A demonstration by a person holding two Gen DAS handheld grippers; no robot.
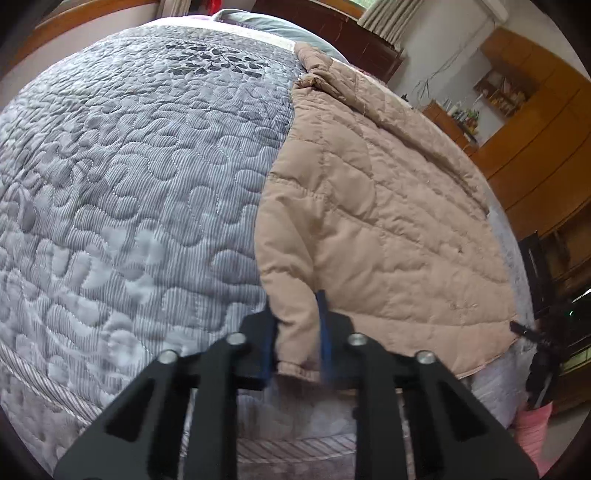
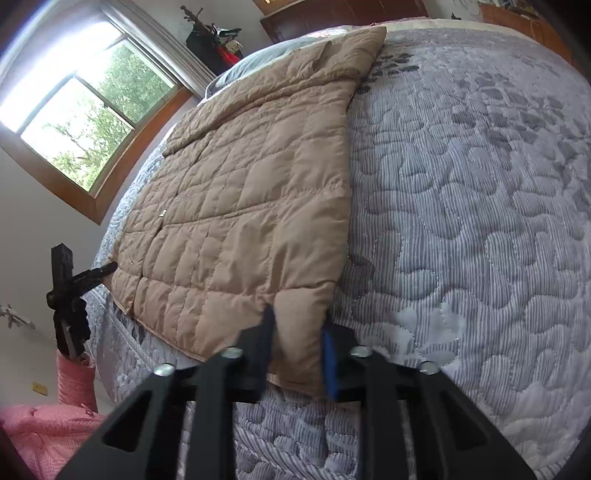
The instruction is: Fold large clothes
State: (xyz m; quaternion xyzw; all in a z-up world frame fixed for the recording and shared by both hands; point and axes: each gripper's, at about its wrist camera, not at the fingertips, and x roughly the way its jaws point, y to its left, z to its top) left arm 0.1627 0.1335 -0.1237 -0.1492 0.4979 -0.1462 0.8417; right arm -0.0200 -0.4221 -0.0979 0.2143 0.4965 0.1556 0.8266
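A tan quilted padded garment (image 1: 388, 206) lies flat along one side of a bed, on a grey striped bedspread (image 1: 129, 166). My left gripper (image 1: 297, 314) is shut on its near corner, with tan fabric pinched between the blue pads. In the right wrist view the same garment (image 2: 240, 192) stretches away toward the pillows, and my right gripper (image 2: 297, 325) is shut on the other near corner. Each gripper shows in the other's view: the right one (image 1: 528, 332) at the hem's far end, the left one (image 2: 92, 275) at the hem's left end.
The bedspread (image 2: 461, 221) covers the wide bed beside the garment. Pink cloth (image 2: 44, 424) lies on the floor by the bed's foot. A window (image 2: 85, 122) is on one wall, wooden cabinets (image 1: 535, 129) on the other, and a dark headboard (image 1: 332, 26) at the far end.
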